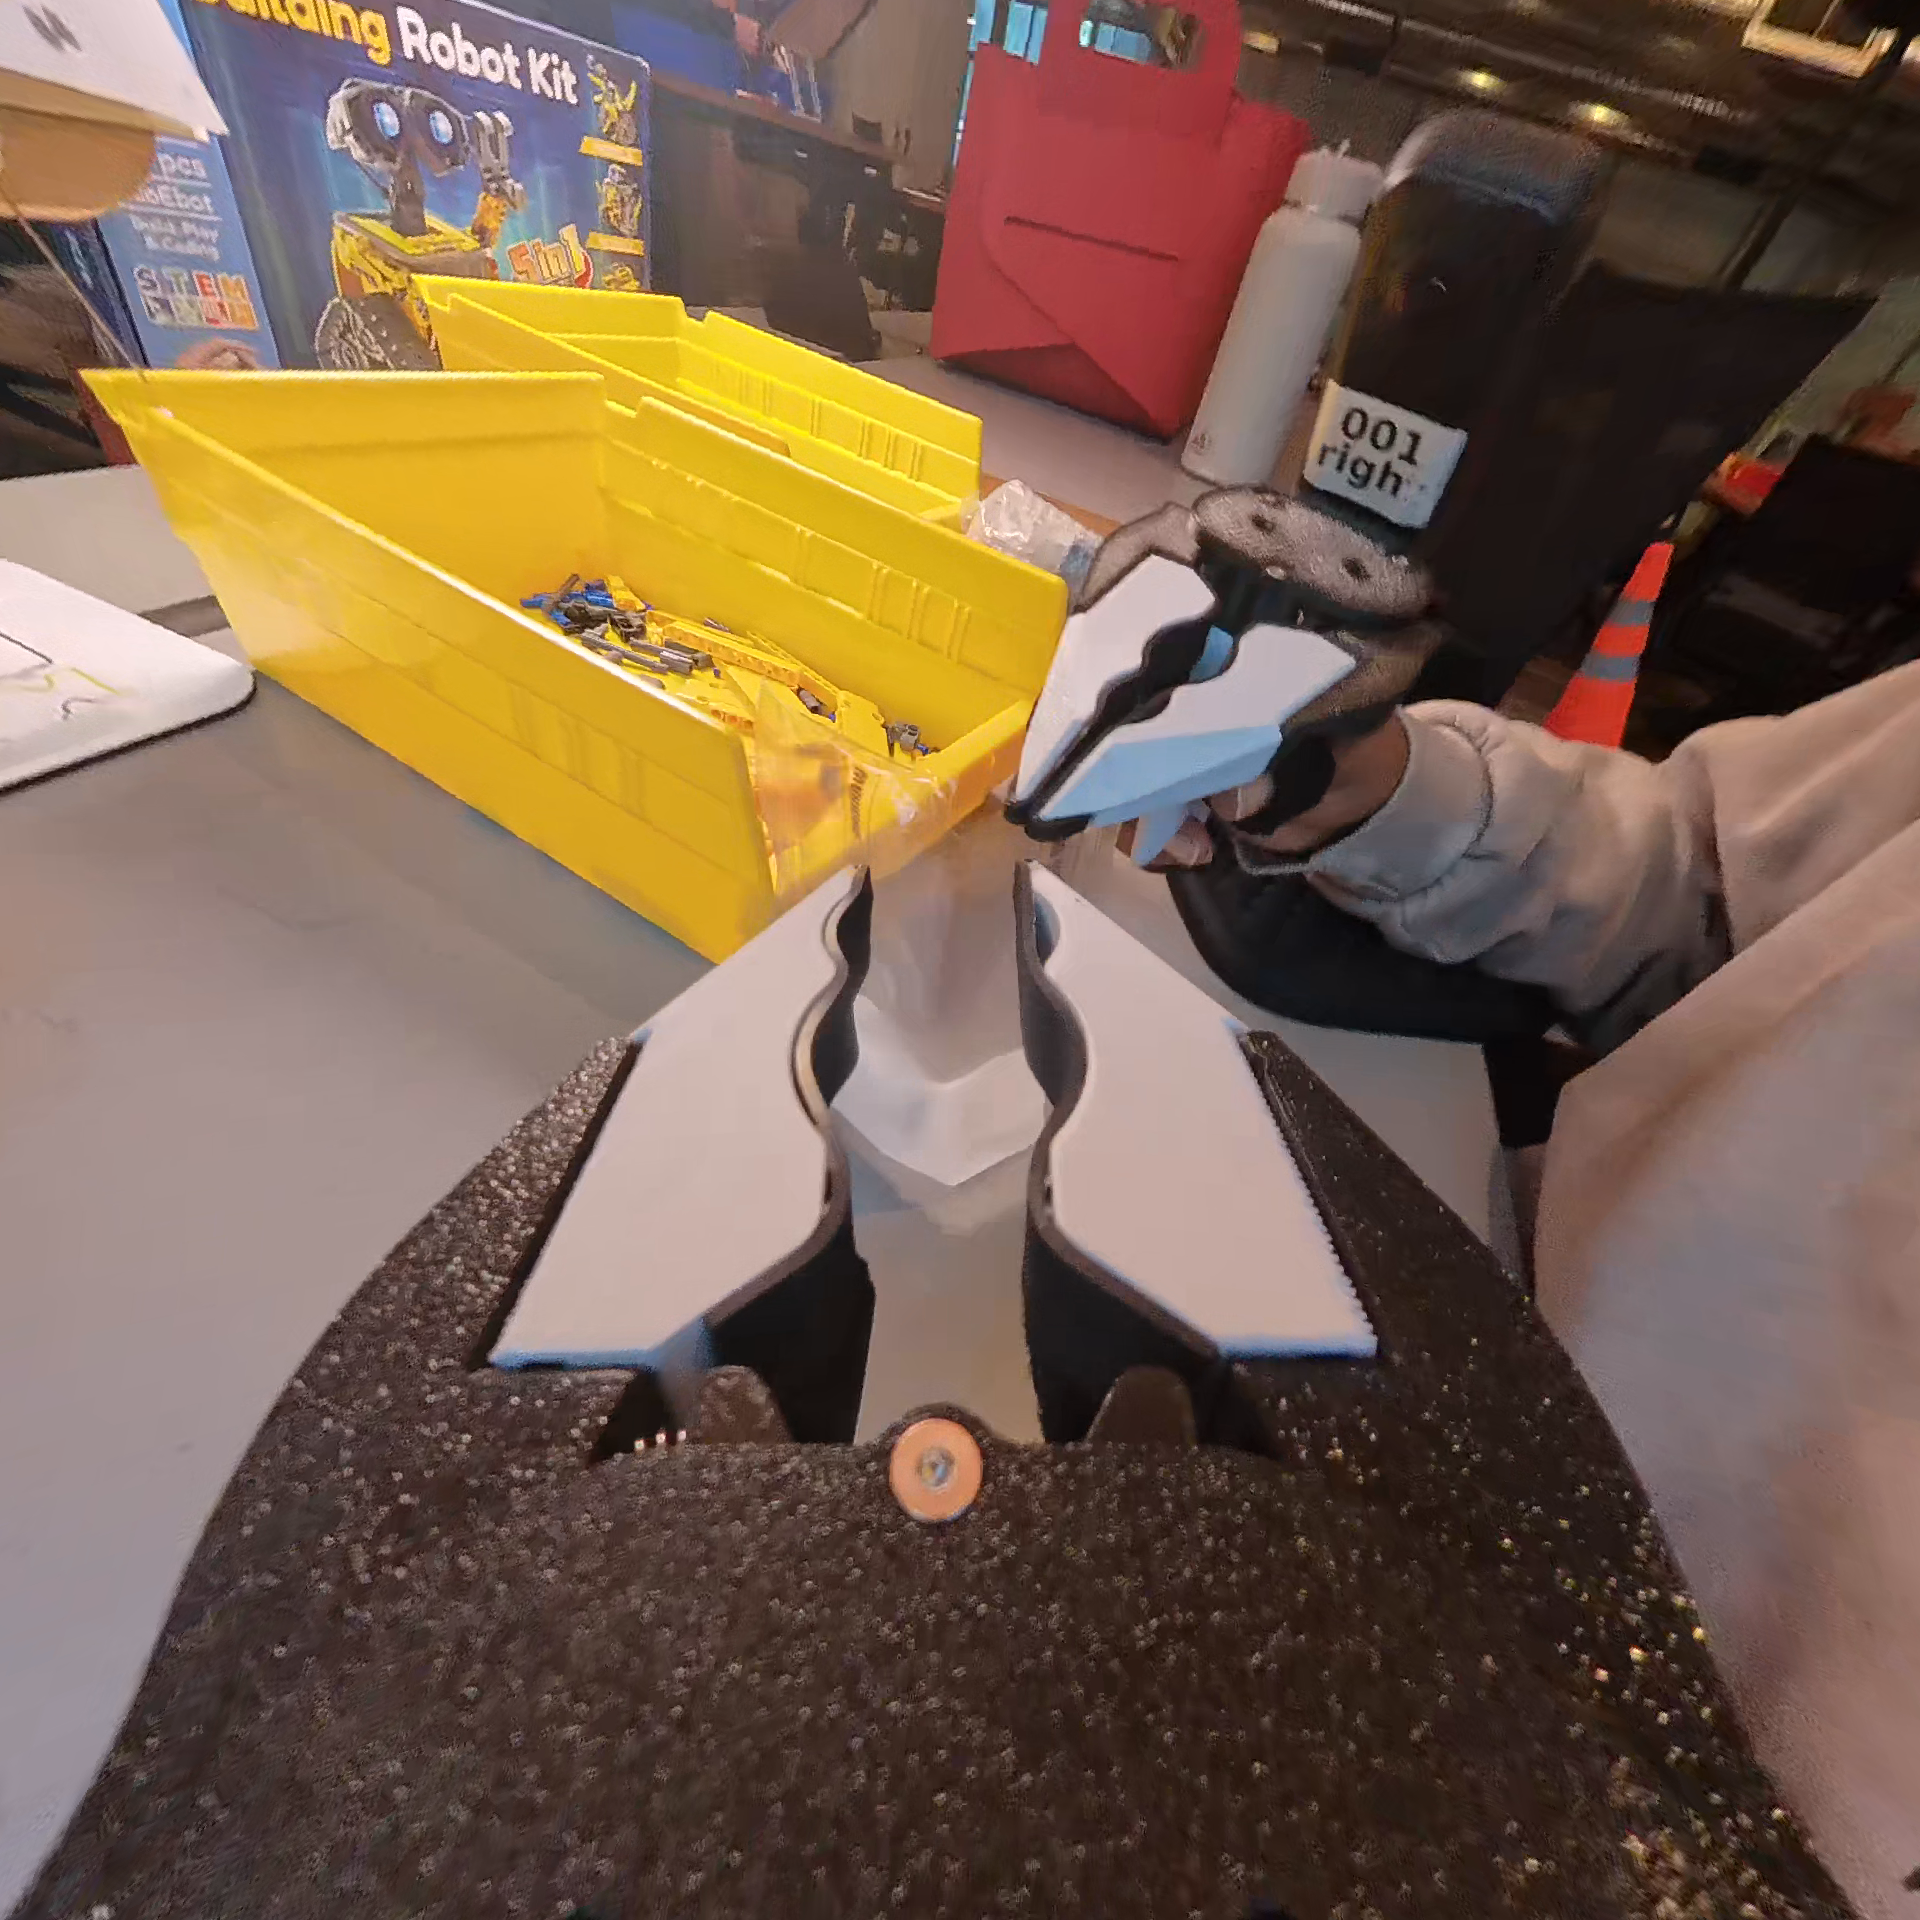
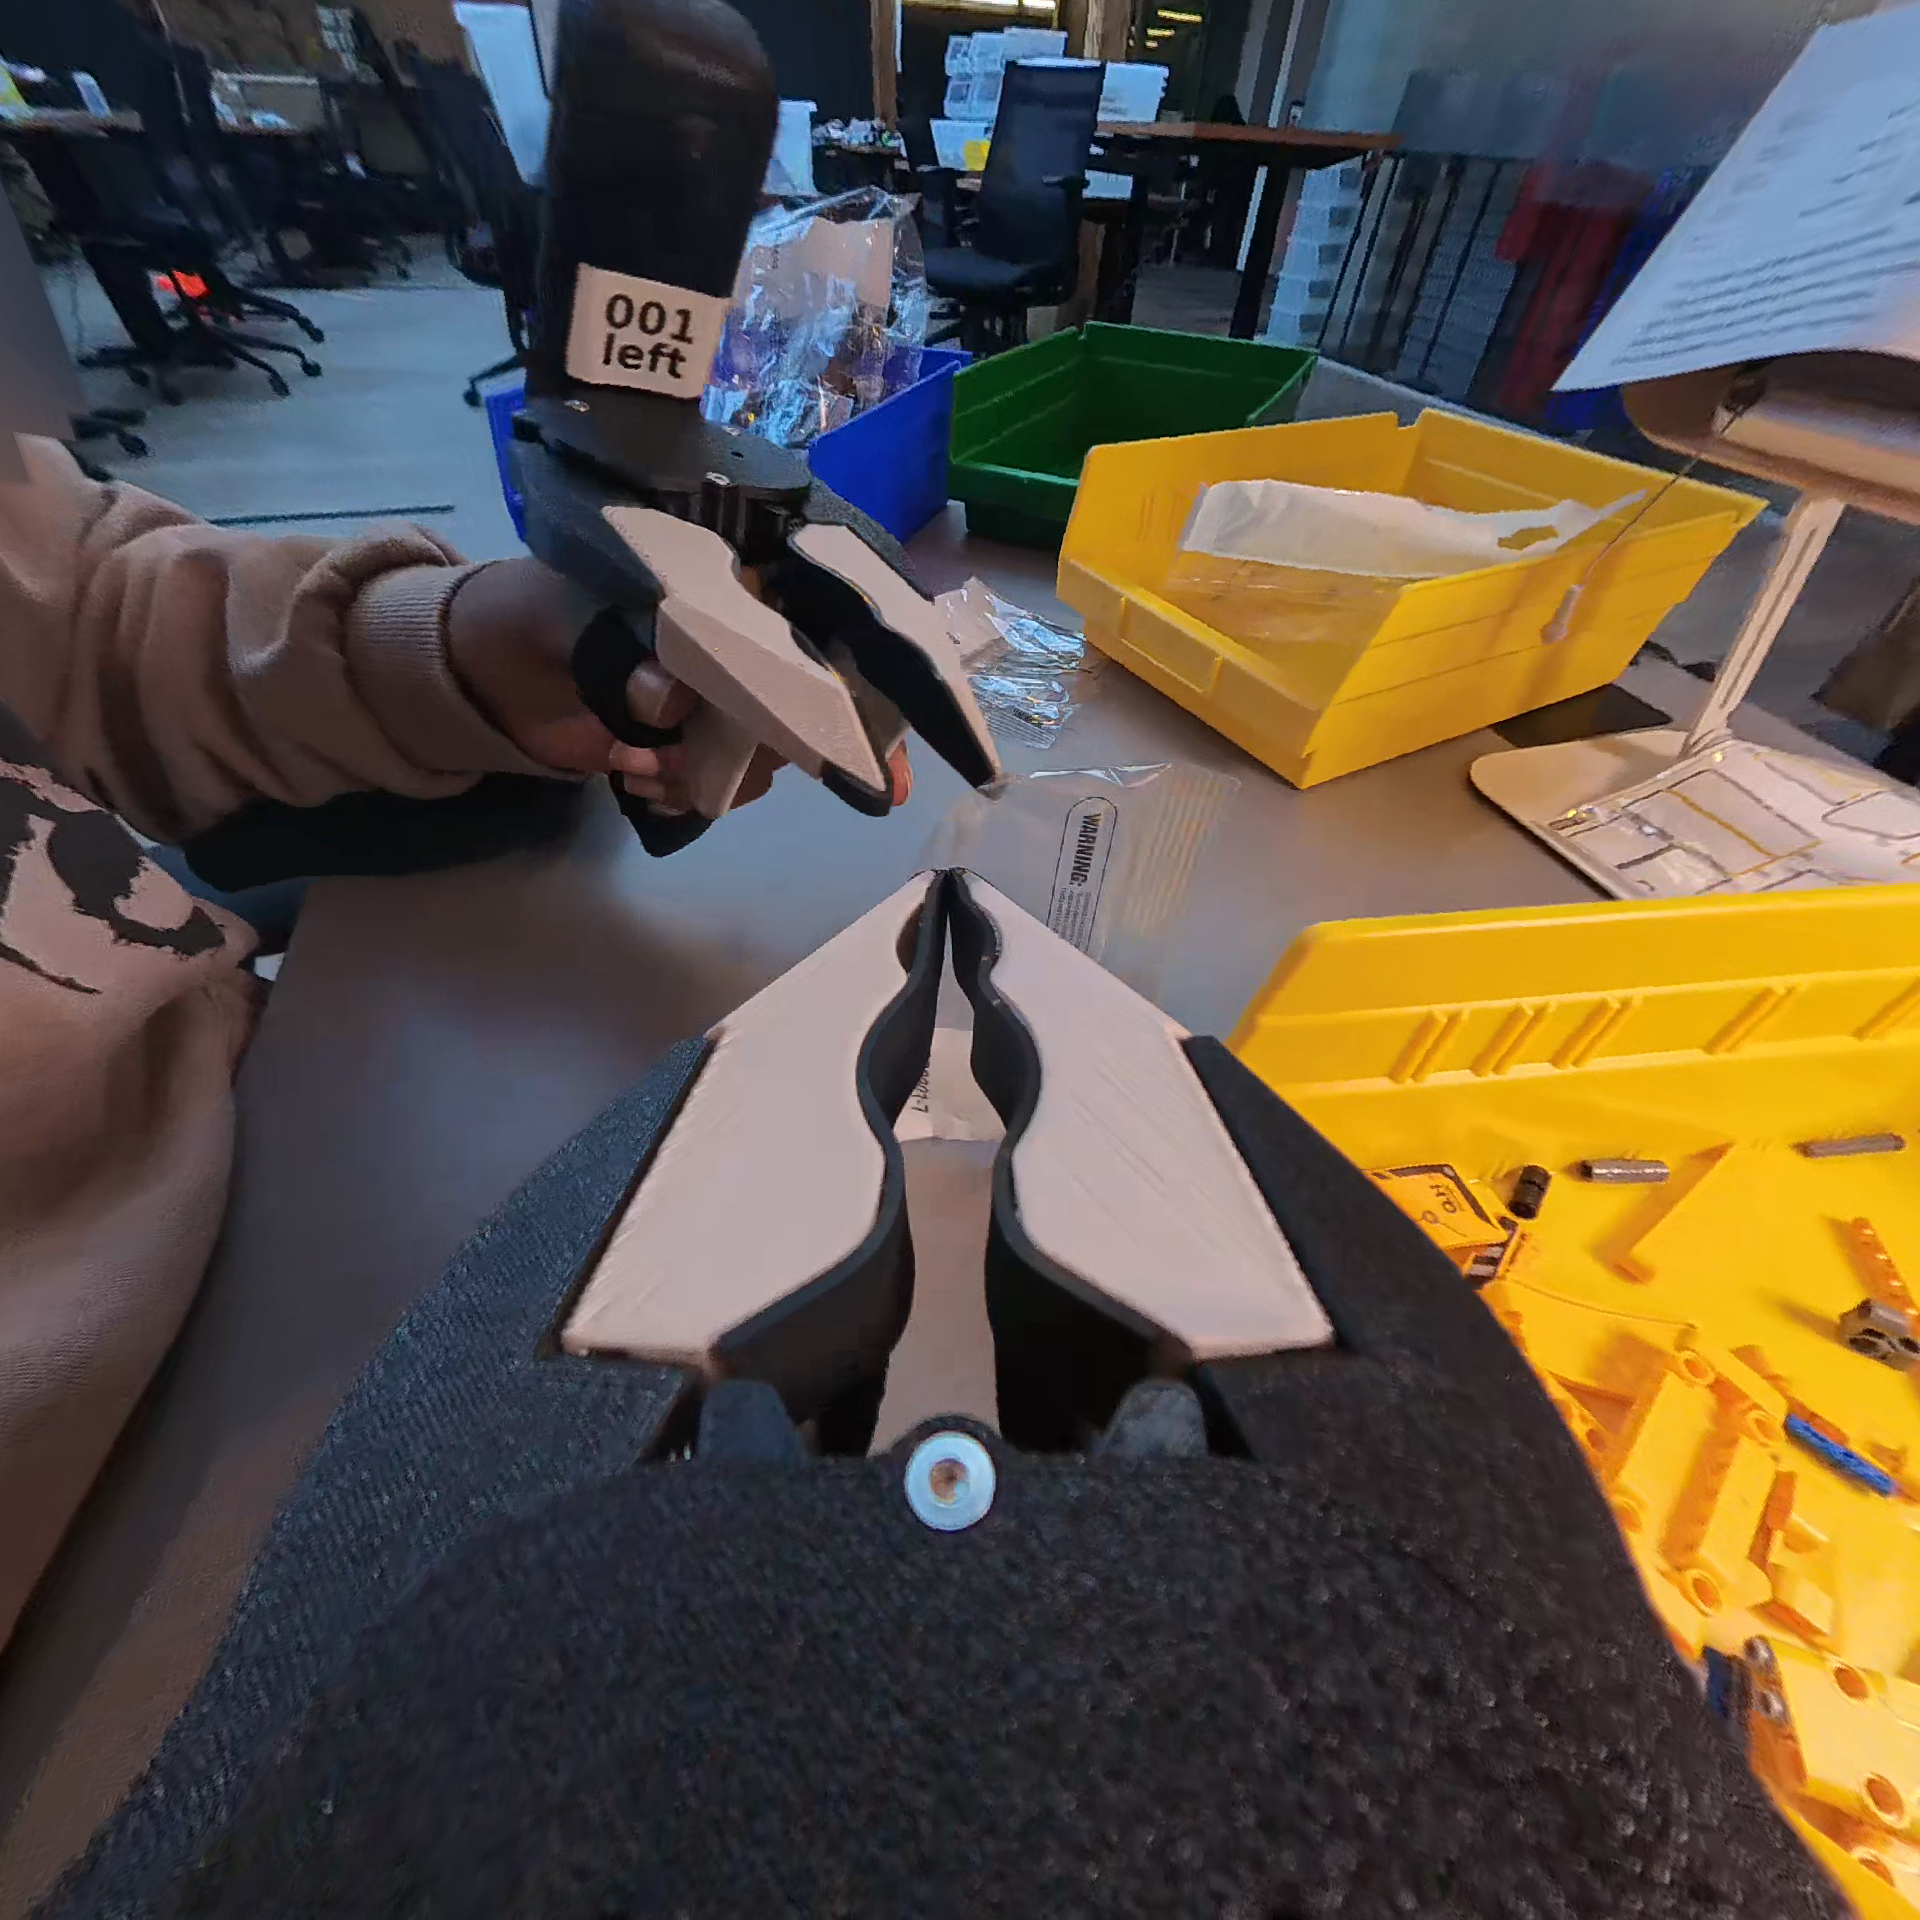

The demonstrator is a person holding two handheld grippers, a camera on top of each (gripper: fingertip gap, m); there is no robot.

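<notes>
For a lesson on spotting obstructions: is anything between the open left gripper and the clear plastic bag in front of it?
Nothing visible is. The left gripper is open with the clear plastic bag right at its fingertips. The right gripper, apparently shut on the bag's edge, is beside it, not between them. The yellow bin lies beyond.

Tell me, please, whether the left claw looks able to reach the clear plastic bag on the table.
Probably yes: the left claw is open, its tips beside the bag edge, nothing between.

White printed label on each gripper's black body: left gripper (image 2: 940,787), right gripper (image 1: 1023,816), lettered blue toy box (image 1: 416,187), black-print clear plastic bag (image 2: 1091,873), printed paper sheet (image 2: 1787,208).
</notes>
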